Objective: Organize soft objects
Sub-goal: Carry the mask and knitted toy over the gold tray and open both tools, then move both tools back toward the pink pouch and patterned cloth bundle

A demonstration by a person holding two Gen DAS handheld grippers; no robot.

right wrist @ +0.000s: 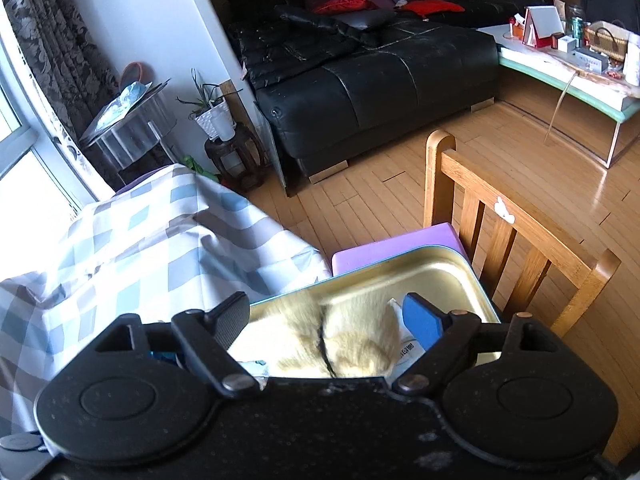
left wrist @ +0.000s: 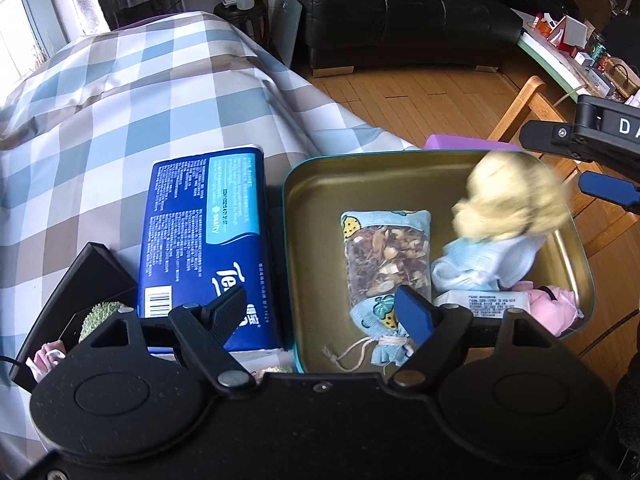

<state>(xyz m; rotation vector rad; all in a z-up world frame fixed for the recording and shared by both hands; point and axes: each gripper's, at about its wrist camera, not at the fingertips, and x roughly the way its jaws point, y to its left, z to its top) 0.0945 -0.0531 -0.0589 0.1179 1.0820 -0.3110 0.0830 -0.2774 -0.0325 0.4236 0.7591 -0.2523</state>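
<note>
Right gripper jaws apart, cream plush toy loose between them, blurred over gold tin – let it settle beside herb sachet before pulling away. Left gripper apart, empty – keep it clear.

Premises: private home, living room

Black leather sofa with red and maroon cushions, wood-strip floor, potted plant on a dark carved stool by a curtained window, wooden chair, side desk cluttered with boxes, checked cloth over the desk
</note>
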